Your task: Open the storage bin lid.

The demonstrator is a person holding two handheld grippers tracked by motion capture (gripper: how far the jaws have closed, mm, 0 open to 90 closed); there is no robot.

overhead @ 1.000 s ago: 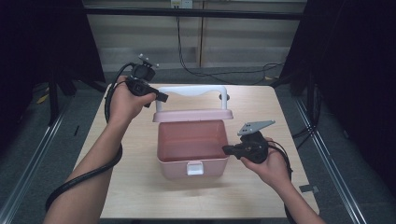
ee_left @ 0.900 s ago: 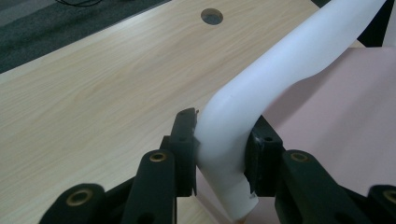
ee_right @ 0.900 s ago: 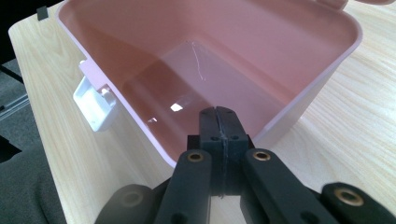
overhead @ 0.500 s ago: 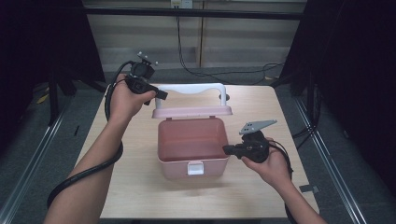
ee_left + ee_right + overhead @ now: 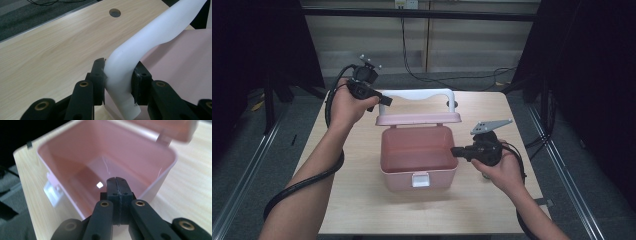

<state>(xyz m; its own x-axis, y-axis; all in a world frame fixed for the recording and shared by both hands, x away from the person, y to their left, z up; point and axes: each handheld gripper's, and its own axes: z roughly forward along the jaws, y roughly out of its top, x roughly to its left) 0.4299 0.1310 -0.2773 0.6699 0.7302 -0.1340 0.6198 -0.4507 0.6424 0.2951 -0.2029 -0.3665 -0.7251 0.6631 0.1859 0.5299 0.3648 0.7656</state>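
- Pink box (image 5: 418, 157) sits mid-desk (image 5: 492, 210), lid (image 5: 418, 118) raised at 12 o'clock.
- Left tongs (image 5: 118, 79) clamped on the white handle (image 5: 147, 37); right tongs (image 5: 119, 190) together, empty, at the box's 3 o'clock rim.
- Light, stiff, smooth plastic; the handle looks the best hold.

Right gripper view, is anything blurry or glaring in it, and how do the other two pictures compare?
Right gripper view: a small bright glare spot inside the pink box, whose raised lid is soft. Left gripper view: white handle blown out, the tongs blurred. High view: table evenly lit, surroundings dark, a faint shadow under the box.
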